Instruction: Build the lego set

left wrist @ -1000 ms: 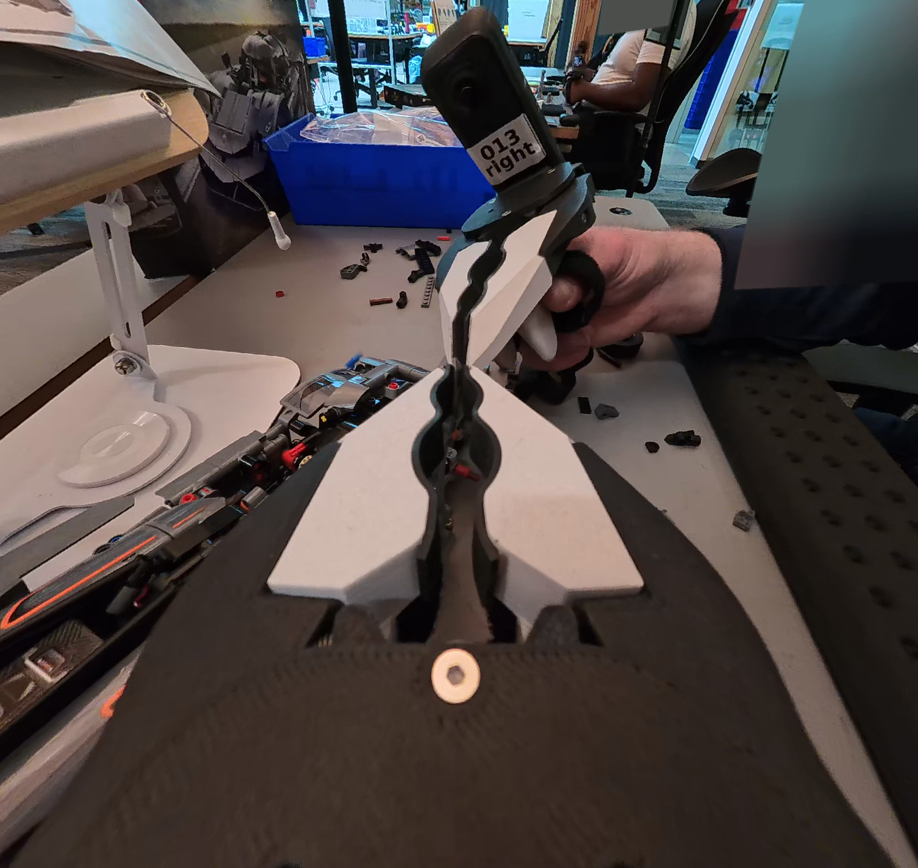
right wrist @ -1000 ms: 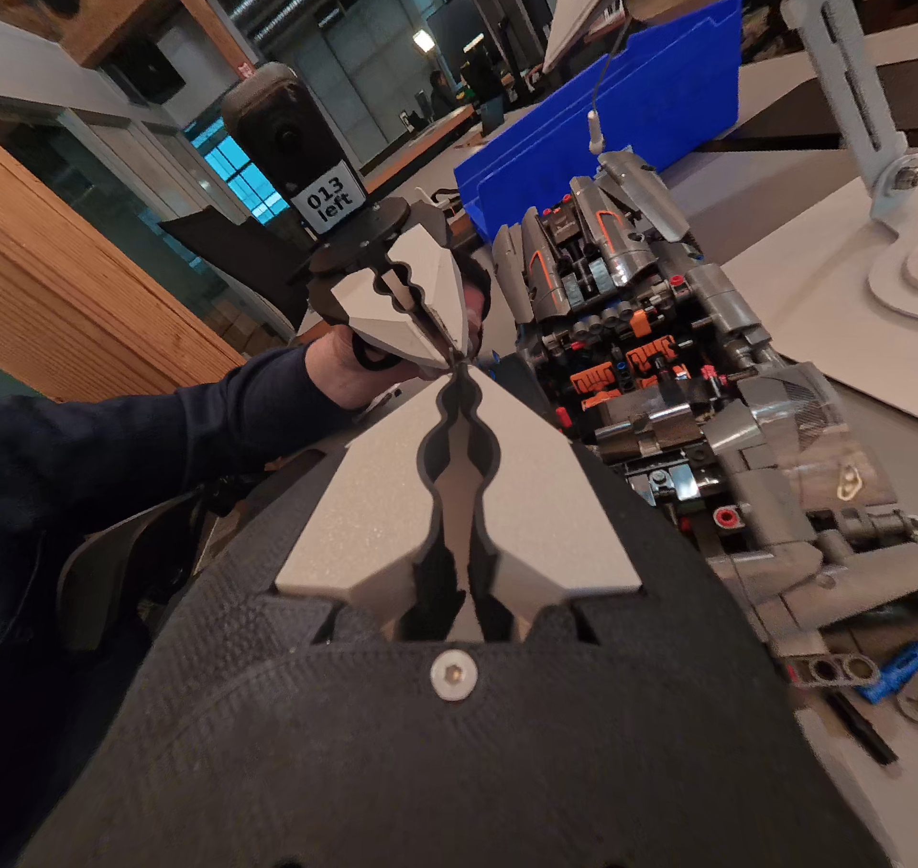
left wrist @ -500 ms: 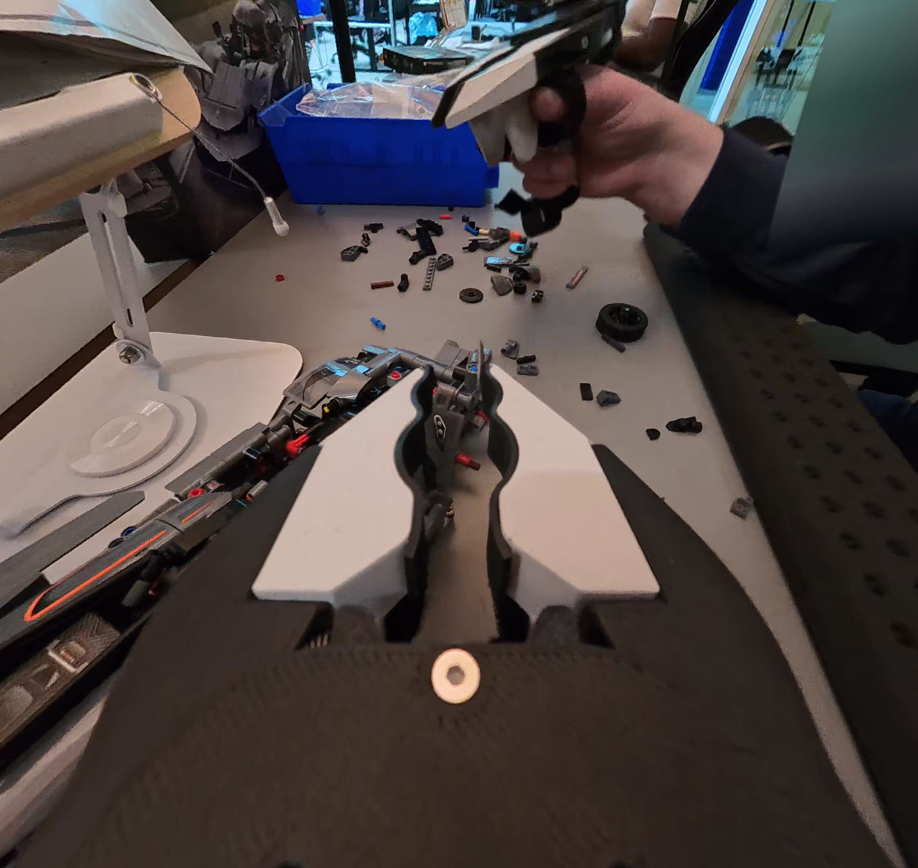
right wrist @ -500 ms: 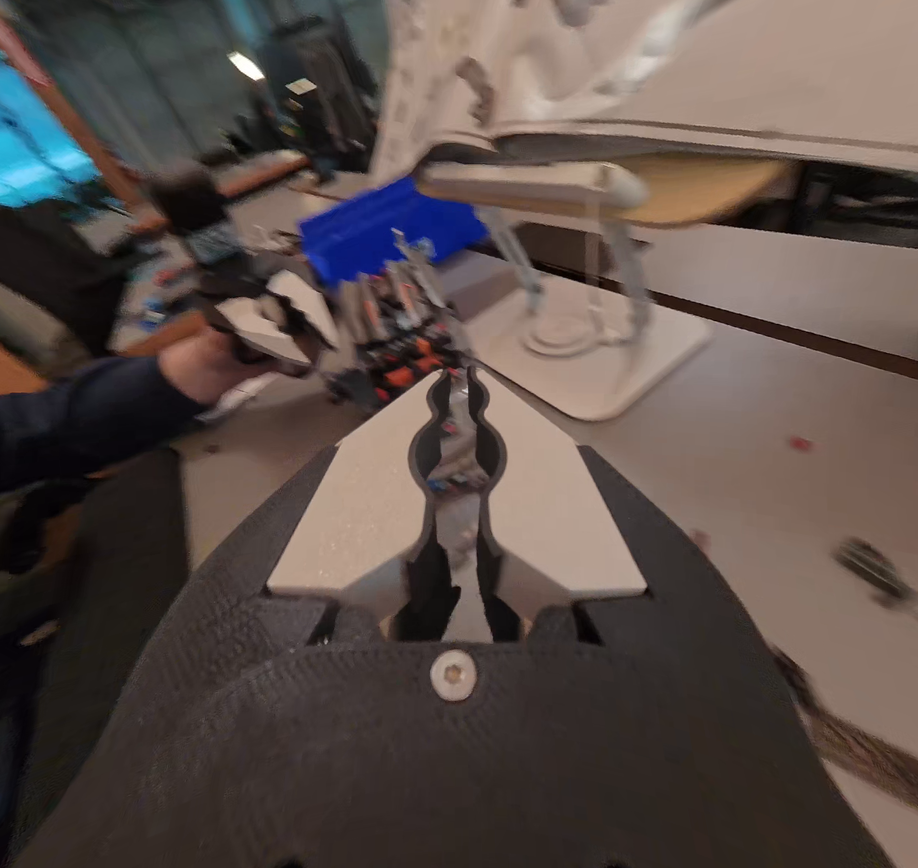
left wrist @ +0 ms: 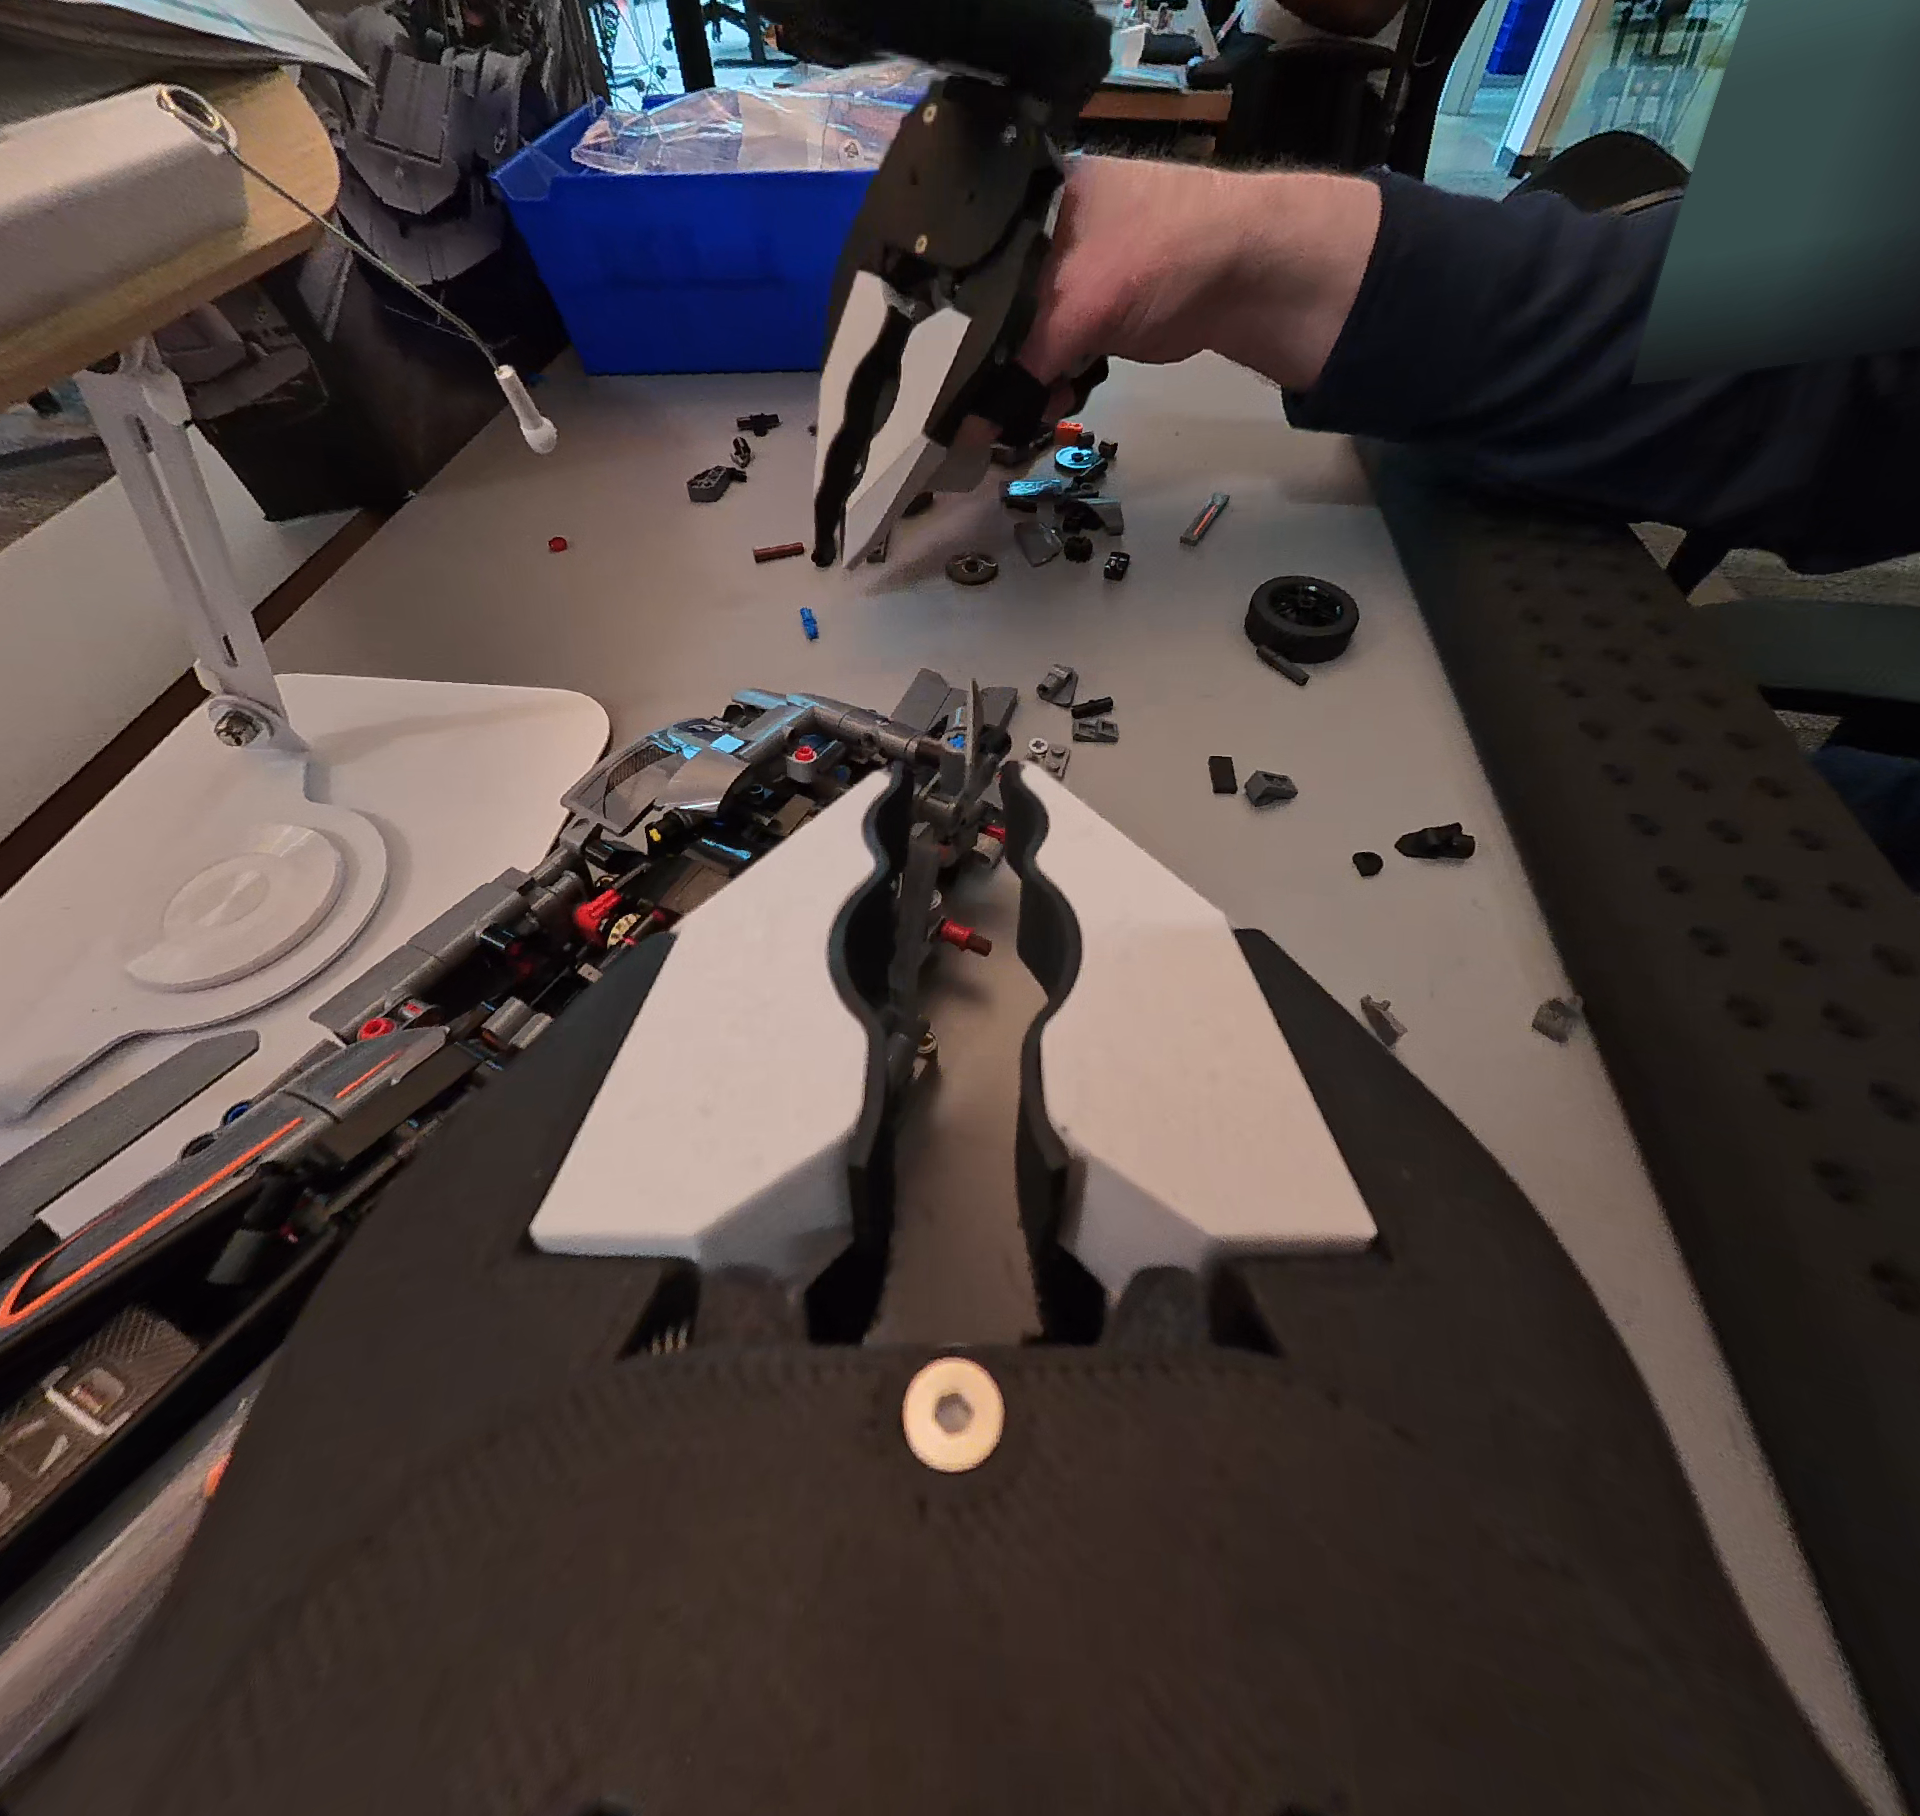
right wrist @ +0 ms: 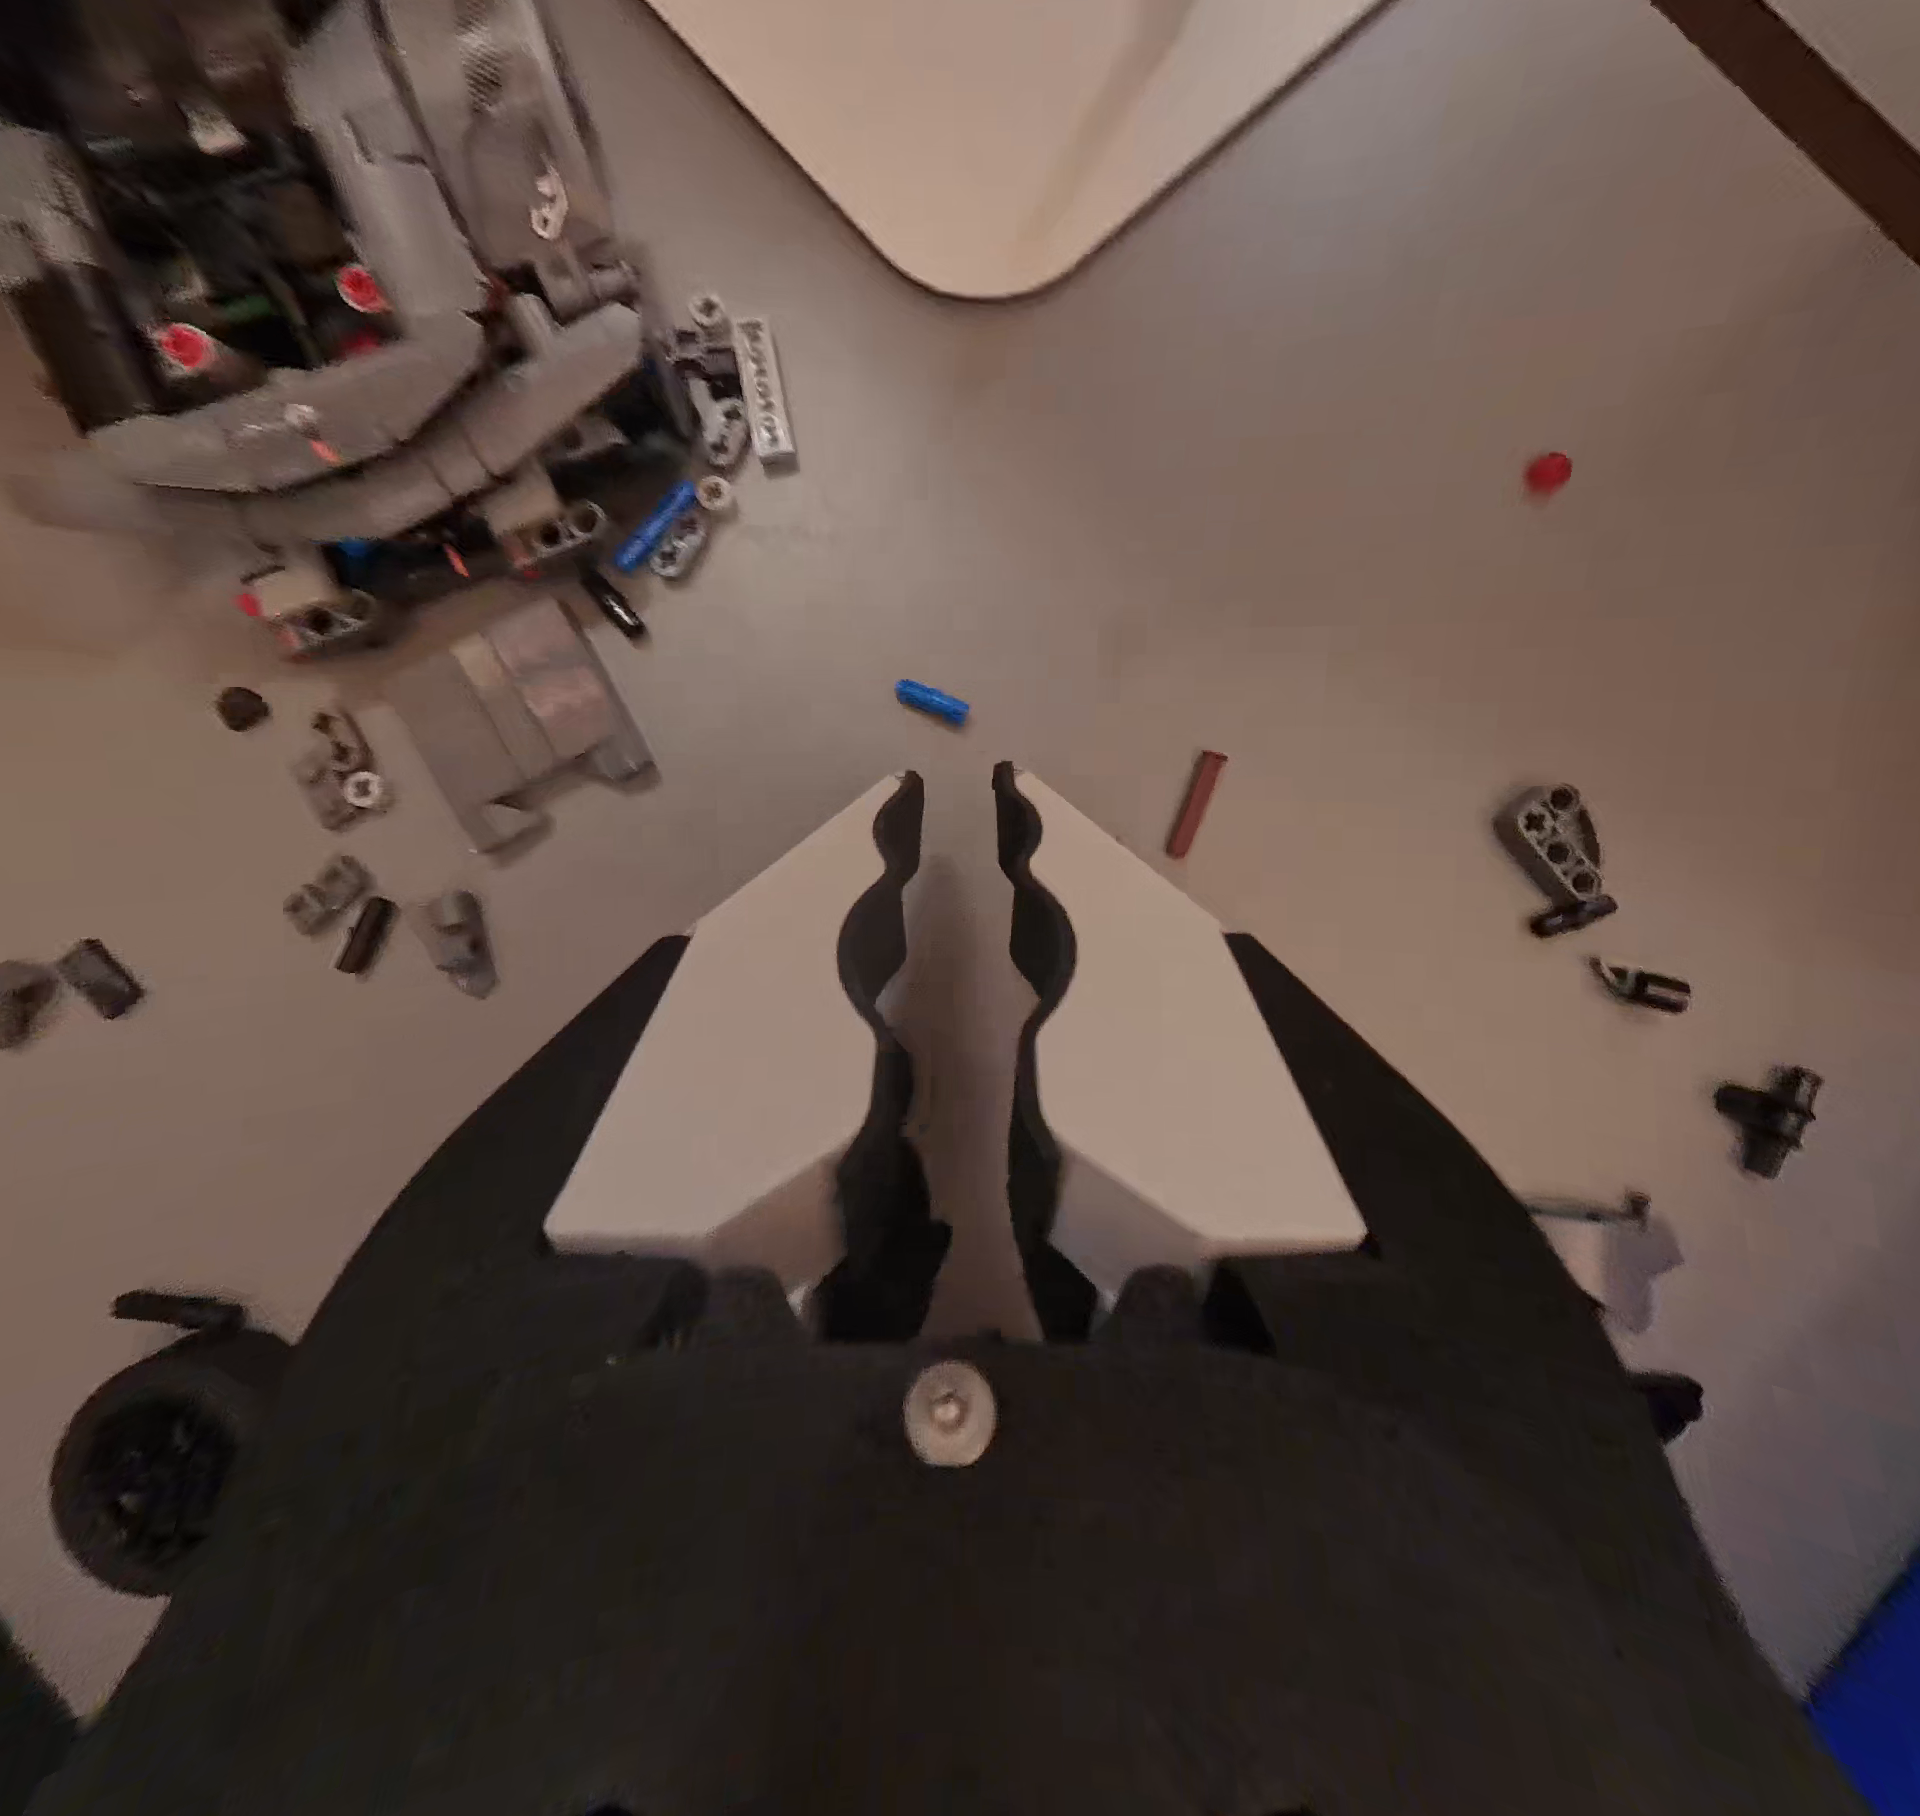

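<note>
The right gripper (right wrist: pixel 954 777) hangs tips-down over the table (right wrist: pixel 1299 561), jaws slightly parted and empty. The blue pin (right wrist: pixel 932 702) lies just beyond its tips, long axis crosswise to the fingers, nearer this hand than the other. The left gripper (left wrist: pixel 951 779), open, straddles the Lego vehicle's (left wrist: pixel 727 800) far end.

Left black-and-white two-finger gripper (left wrist: pixel 948 779) level, jaws parted, fingers lying forward; right black-and-white two-finger gripper (right wrist: pixel 954 777) tipped steeply downward, jaws slightly parted and empty, gripped by bare hand (left wrist: pixel 1174 270) in dark sleeve.
</note>
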